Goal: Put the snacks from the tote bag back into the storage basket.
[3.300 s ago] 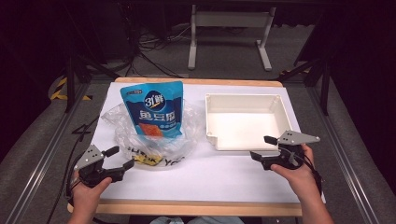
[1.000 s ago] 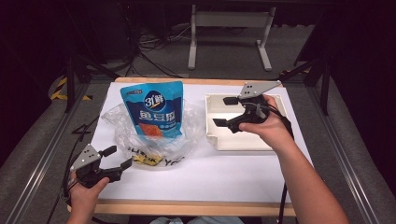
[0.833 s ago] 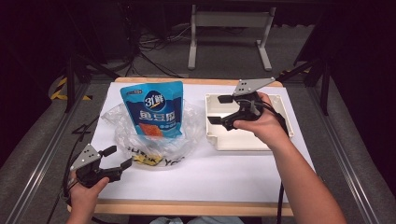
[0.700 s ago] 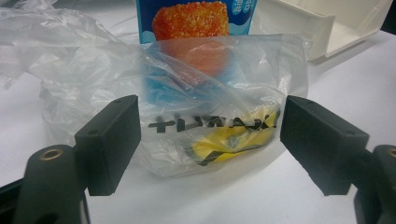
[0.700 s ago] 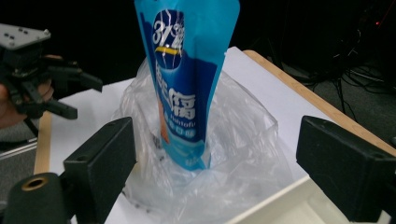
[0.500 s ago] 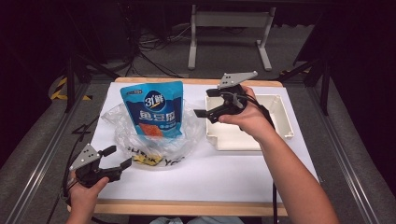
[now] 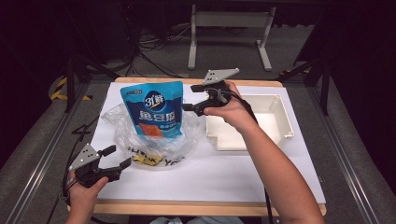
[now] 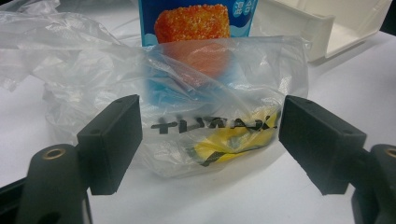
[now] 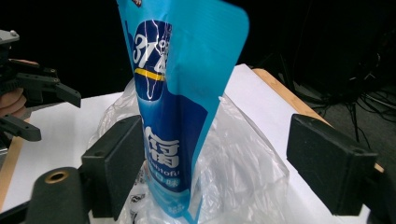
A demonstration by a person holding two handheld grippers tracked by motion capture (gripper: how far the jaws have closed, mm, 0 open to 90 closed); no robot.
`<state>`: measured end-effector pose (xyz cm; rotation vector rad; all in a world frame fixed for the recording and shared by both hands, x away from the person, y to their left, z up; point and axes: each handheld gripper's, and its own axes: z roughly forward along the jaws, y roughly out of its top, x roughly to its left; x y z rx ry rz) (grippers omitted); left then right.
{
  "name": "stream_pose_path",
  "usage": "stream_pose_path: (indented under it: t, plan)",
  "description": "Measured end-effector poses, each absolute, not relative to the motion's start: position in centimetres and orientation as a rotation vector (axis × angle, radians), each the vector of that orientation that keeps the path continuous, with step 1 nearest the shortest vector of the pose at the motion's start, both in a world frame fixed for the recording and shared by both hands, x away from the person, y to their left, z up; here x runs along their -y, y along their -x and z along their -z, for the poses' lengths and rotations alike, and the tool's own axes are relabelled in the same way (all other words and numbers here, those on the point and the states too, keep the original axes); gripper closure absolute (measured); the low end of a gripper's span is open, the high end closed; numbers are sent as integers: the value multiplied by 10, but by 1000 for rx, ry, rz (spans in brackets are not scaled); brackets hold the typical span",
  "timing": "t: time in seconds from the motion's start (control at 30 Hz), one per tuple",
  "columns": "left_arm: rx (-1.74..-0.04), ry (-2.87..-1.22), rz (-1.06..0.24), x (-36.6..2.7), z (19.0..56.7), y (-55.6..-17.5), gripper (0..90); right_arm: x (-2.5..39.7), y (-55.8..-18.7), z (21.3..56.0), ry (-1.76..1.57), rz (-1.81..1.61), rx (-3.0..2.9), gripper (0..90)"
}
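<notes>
A tall blue food pouch (image 7: 153,109) stands upright inside a crumpled clear plastic bag (image 7: 154,142) on the white table. My right gripper (image 7: 188,97) is open, level with the pouch's upper half and just to its right. In the right gripper view the pouch (image 9: 182,93) rises between the jaws, close to the left one, with the bag (image 9: 243,163) below. My left gripper (image 7: 119,156) is open at the front left. In its own view, the bag's printed front (image 8: 210,126) lies between the jaws but untouched.
A white rectangular tray (image 7: 280,126) lies right of the bag, under the right forearm; its corner (image 8: 322,28) appears in the left gripper view. The table's wooden front edge (image 7: 196,207) runs close behind the left hand. Dark floor and cables surround the table.
The right gripper has travelled from the table's front right, across the tray, leftward to the pouch's side, staying open. The left gripper has barely moved.
</notes>
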<state>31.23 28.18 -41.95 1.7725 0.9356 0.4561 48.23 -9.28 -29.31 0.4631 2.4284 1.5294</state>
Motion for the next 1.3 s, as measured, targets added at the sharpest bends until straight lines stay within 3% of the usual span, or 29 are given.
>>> stream_pose_path:
  t: [1.3]
  plan:
    - [-936, -1774, -443, -284, 419, -312, 233, 25, -496, 362, -351, -1586, -2466, 170]
